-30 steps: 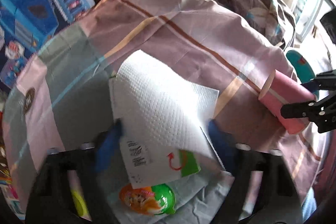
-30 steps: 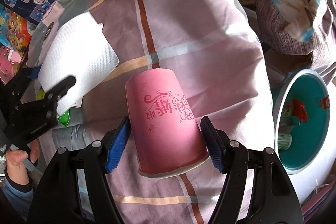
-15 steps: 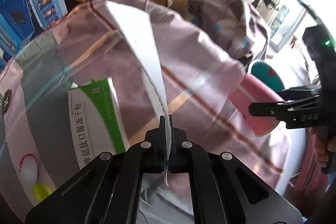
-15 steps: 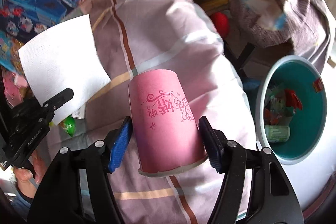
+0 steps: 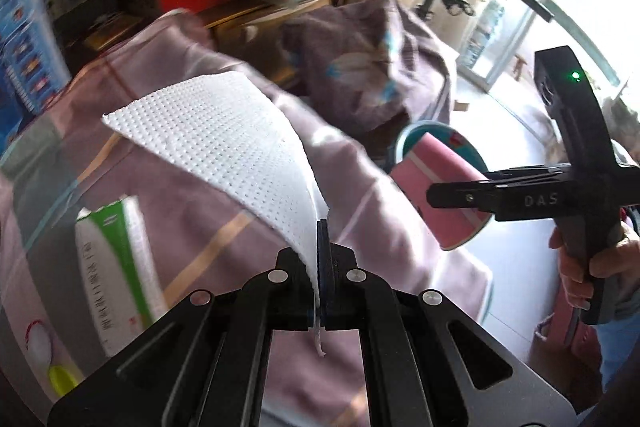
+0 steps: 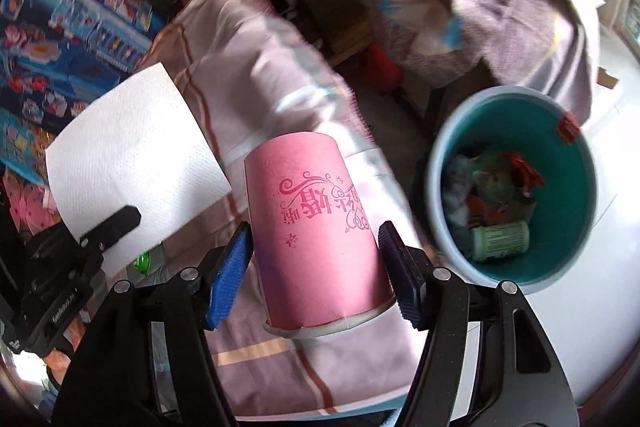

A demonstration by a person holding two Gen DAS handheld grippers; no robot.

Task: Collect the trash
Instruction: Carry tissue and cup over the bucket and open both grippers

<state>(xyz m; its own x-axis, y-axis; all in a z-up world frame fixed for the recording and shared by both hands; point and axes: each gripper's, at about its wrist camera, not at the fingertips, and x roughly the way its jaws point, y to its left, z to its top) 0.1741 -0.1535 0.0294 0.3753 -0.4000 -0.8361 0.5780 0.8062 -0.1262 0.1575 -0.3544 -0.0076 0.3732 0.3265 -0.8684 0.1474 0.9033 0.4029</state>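
Lifted clear since a sec ago: the white paper towel (image 5: pixel 240 143), which lay flat over a green-and-white box (image 5: pixel 116 267) on the checked bedspread (image 5: pixel 192 211), now hangs in the air, and the box sits uncovered at lower left of the left wrist view. Left gripper (image 5: pixel 321 259) jaws have just been closing, w/ the towel between them; they are now pressed together, pinching its bottom edge, sheet fanning up and to the left. Right gripper (image 6: pixel 316 267) jaws stand spread around a pink paper cup (image 6: pixel 316 239), blue pads touching its sides, cup held upside down w/ rim toward the camera. Teal trash bin (image 6: pixel 576 155) has slid from the far right edge toward mid-right of the right wrist view and shows more of its inside, already holding wrappers and a small green-labelled bottle (image 6: pixel 500 241). Likely meaning: both pieces of trash are picked up and on their way to the bin; dropping them in is not yet done. Writing: the cup bears darker pink Chinese characters w/ swirls, seen inverted, too stylised to read. Black arm of the right tool shows "DAS". Left tool in the right wrist view has small white lettering, too blurred to be sure. Box carries green Chinese text, blurred here.
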